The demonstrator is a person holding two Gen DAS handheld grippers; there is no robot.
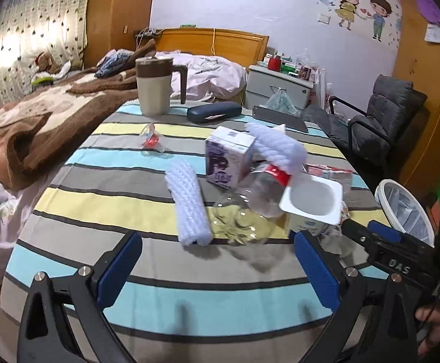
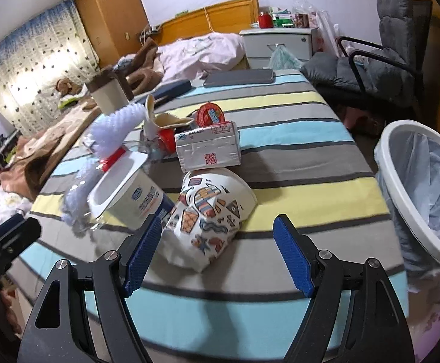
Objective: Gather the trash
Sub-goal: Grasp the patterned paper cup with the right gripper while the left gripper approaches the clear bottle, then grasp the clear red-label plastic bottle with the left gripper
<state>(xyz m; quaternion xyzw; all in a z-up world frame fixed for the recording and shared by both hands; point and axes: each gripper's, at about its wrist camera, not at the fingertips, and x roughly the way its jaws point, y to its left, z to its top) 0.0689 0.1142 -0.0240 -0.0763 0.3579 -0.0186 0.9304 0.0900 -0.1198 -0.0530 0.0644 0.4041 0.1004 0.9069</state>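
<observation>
Hovering over the striped surface (image 2: 295, 199), the right claw (image 2: 217, 252) gapes wide and empty; the crushed cup (image 2: 211, 211) lies just ahead, perhaps brushing its left finger. The left claw (image 1: 218, 264) is wide too, the bottle (image 1: 250, 208) just ahead.

A tablecloth (image 2: 295, 151) is showing stripes of grey, yellow and light blue edged in black. At 6 o'clock on it, a white paper cup (image 2: 211, 211) is carrying orange, blue and black doodles. At its 12 o'clock a white carton (image 2: 208, 149) is bearing red print. The bin (image 2: 401, 187) at 3 o'clock is showing white with a pale blue liner. Blue pads (image 2: 292, 257) are lining black fingers.
</observation>
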